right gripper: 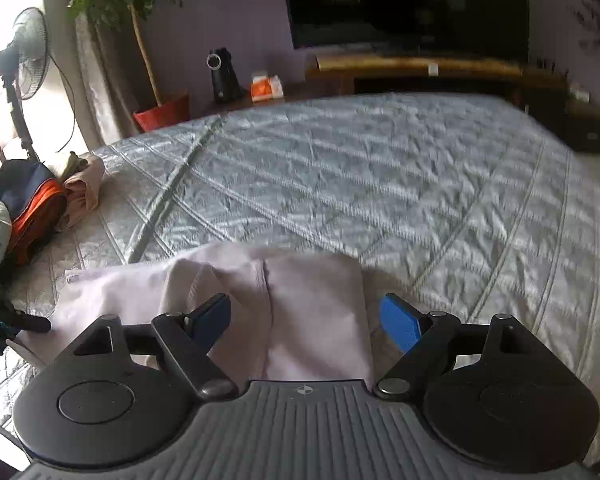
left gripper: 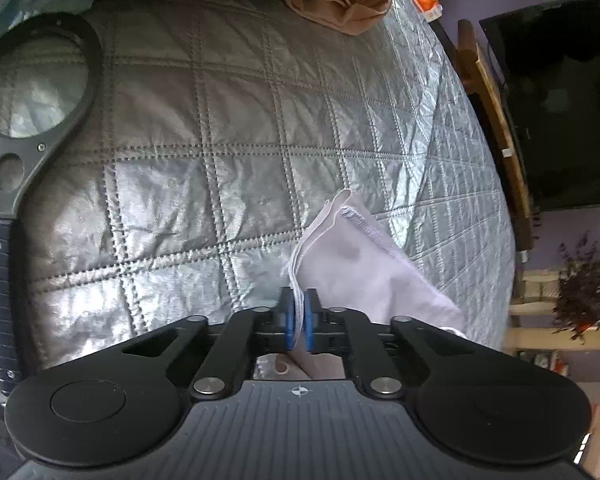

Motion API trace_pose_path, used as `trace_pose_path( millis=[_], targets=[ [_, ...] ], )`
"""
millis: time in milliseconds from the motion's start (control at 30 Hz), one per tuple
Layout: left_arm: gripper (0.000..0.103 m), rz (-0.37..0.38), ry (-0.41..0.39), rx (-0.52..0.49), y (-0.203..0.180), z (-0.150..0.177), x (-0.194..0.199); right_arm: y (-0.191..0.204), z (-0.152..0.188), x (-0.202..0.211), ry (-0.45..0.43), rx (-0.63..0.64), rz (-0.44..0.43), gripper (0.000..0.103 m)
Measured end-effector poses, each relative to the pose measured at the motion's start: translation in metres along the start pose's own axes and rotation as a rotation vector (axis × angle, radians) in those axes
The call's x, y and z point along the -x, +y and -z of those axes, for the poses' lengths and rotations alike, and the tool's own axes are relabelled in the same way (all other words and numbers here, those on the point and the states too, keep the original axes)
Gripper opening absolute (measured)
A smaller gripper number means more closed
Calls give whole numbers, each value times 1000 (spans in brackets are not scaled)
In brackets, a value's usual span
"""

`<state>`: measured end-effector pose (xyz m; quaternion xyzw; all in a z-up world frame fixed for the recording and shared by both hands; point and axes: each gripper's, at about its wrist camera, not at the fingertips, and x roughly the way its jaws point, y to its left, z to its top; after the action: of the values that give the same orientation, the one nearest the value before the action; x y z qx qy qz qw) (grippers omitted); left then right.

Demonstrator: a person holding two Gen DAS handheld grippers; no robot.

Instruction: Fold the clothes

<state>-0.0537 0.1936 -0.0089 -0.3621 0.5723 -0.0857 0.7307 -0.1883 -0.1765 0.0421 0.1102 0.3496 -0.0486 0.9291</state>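
Observation:
A pale lilac garment (right gripper: 308, 312) lies on the grey quilted bed (right gripper: 380, 184). In the left wrist view my left gripper (left gripper: 299, 322) is shut on a hemmed edge of this garment (left gripper: 360, 264), which rises between the blue pads and drapes to the right. In the right wrist view my right gripper (right gripper: 305, 320) is open, its blue pads (right gripper: 400, 322) either side of a folded band of the garment, just above it. The left gripper (right gripper: 4, 328) shows at the far left edge there.
A pile with an orange and dark bag (right gripper: 32, 216) and a beige garment (right gripper: 86, 192) sits at the bed's far left corner; it also shows in the left wrist view (left gripper: 340, 4). Beyond the bed are a TV (right gripper: 404, 0), wooden bench (right gripper: 420, 68), potted plant (right gripper: 160, 112) and fan (right gripper: 28, 52).

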Motion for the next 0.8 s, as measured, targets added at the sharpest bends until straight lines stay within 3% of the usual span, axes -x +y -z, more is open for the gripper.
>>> trace_pose_path(
  millis=[267, 467, 567, 633, 733, 800],
  targets=[
    [3, -78, -58, -111, -23, 10, 4, -20, 4, 9, 4, -80, -10, 84],
    [3, -68, -106, -177, -42, 20, 14, -12, 11, -15, 130, -10, -12, 86],
    [3, -64, -131, -242, -60, 27, 19, -4, 9, -11, 95, 49, 15, 84],
    [3, -57, -142, -273, -71, 31, 21, -4, 4, 6, -17, 43, 21, 83],
    [3, -39, -154, -298, -83, 36, 23, 3, 2, 21, -135, 63, -59, 84],
    [3, -21, -159, -306, -89, 39, 24, 18, 6, 14, -109, 161, -69, 74]
  ],
)
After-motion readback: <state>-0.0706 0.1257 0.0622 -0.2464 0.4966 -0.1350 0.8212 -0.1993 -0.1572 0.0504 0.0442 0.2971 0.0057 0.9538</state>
